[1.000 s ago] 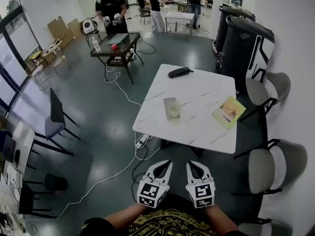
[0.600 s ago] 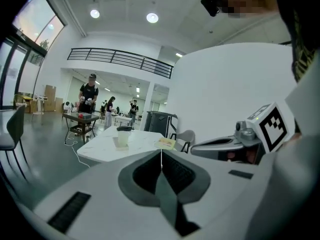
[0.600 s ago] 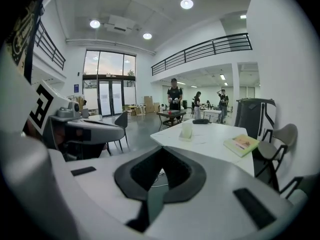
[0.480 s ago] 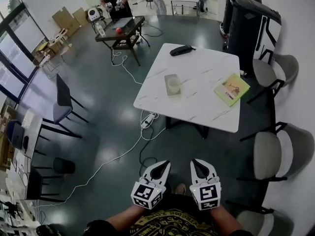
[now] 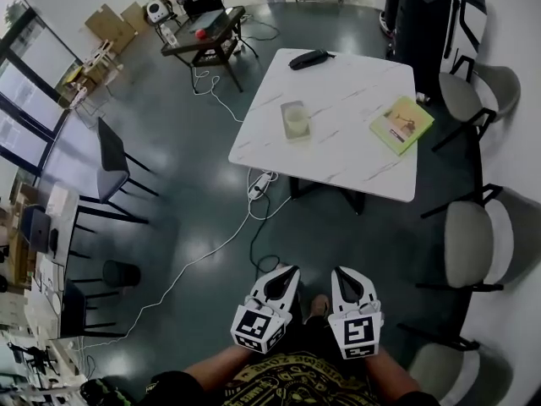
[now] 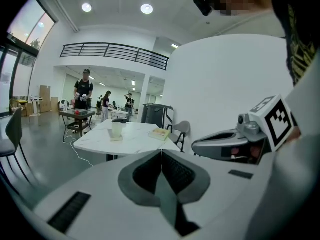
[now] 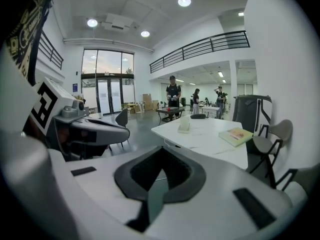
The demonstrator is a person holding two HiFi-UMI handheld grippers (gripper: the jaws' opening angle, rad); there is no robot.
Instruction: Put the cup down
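Note:
A pale translucent cup (image 5: pixel 297 122) stands on a small flat coaster near the left edge of the white marble table (image 5: pixel 355 155); it also shows far off as the cup (image 6: pixel 116 129) and the cup (image 7: pixel 185 123). My left gripper (image 5: pixel 284 275) and right gripper (image 5: pixel 345 276) hang side by side at the bottom of the head view, well short of the table and over the dark floor. Both are shut with nothing between the jaws; in each gripper view the dark pads meet in a closed seam.
A yellow-green book (image 5: pixel 401 124) lies at the table's right side, a black pouch (image 5: pixel 307 58) at its far edge. Grey chairs (image 5: pixel 473 245) line the right. A white cable and power strip (image 5: pixel 259 184) lie on the floor by the table. A dark chair (image 5: pixel 114 172) stands left.
The view has pulled back from the table, which now sits higher and farther in the head view. Both grippers stay shut and side by side.

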